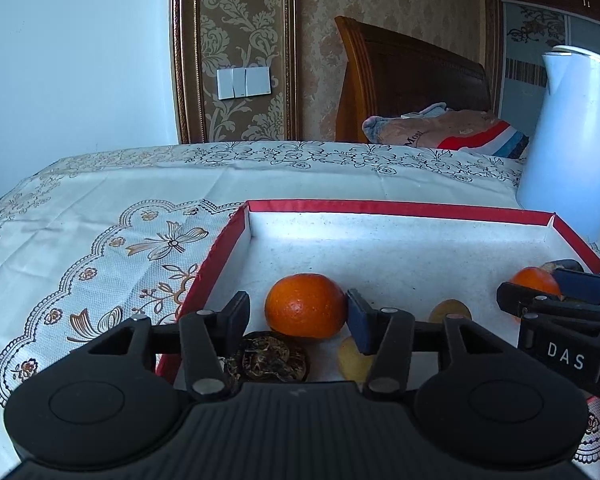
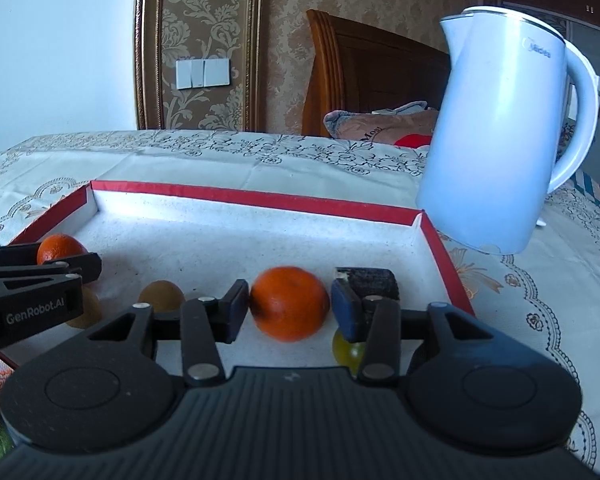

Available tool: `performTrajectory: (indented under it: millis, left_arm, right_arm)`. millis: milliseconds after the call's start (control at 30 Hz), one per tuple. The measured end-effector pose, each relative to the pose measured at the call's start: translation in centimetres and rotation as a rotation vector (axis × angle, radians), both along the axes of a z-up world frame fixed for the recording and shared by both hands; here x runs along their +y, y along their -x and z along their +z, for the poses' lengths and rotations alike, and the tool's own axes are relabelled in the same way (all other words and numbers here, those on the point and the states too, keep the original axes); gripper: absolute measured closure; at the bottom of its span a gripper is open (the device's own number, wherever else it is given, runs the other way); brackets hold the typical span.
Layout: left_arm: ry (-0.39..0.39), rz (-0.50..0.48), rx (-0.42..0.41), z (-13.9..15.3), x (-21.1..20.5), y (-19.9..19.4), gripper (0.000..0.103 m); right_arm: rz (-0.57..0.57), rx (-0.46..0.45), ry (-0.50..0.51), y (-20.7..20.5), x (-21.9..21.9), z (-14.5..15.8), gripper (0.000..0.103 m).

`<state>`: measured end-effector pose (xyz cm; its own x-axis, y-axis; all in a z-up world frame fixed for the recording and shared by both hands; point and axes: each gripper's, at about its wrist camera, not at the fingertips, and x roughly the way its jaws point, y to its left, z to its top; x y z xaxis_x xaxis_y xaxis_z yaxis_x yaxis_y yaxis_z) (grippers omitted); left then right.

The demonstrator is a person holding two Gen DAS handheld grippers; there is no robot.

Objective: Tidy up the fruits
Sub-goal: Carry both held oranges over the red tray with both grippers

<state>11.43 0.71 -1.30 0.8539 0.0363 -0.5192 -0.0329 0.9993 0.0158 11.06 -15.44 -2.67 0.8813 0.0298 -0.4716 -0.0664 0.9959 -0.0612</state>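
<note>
worktop (image 1: 100, 208) with a patterned cloth carries a red-rimmed tray (image 1: 380, 207) beside a white kettle (image 2: 500, 140). left hand-held gripper (image 1: 298, 312) stands apart around one orange (image 1: 306, 304); right hand-held gripper (image 2: 290, 306) likewise around another orange (image 2: 290, 303), both in the tray.

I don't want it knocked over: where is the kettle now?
The white kettle stands upright on the tablecloth, just outside the far right corner of the red-rimmed box, at the right in both wrist views.

Black ribbed grippers, blue-padded jaws
</note>
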Motion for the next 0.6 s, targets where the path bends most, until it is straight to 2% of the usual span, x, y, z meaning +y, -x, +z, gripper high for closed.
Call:
performTrajectory:
  millis: [33, 100, 167, 267, 367, 467, 500, 600]
  left_arm:
    - [-0.002, 0.004, 0.000, 0.0, 0.0, 0.0, 0.049]
    - [-0.004, 0.008, -0.001, 0.0, 0.0, 0.0, 0.048]
    - [-0.002, 0.007, -0.001, 0.0, 0.0, 0.1, 0.047]
    - [0.003, 0.014, -0.004, 0.1, 0.2, 0.3, 0.041]
    - [0.006, 0.010, -0.007, 0.1, 0.5, 0.6, 0.041]
    - [-0.008, 0.005, -0.015, 0.2, 0.4, 0.9, 0.041]
    - [-0.012, 0.003, -0.018, 0.2, 0.4, 1.0, 0.041]
    - [-0.023, -0.003, -0.027, 0.3, 0.3, 1.5, 0.041]
  right_arm:
    - [-0.005, -0.004, 0.000, 0.1, -0.1, 0.0, 0.044]
    - [-0.026, -0.014, 0.007, 0.1, -0.2, 0.1, 0.039]
    - [-0.026, -0.015, 0.001, 0.1, -0.4, 0.1, 0.039]
    - [-0.027, -0.018, 0.010, 0.2, -0.4, 0.0, 0.039]
    - [-0.024, -0.023, 0.008, 0.4, -0.4, 0.1, 0.037]
    - [-0.021, -0.029, -0.010, 0.9, -0.7, 0.2, 0.026]
    - [-0.030, -0.034, -0.012, 1.1, -0.7, 0.2, 0.017]
    - [-0.063, -0.056, -0.028, 1.7, -1.4, 0.4, 0.014]
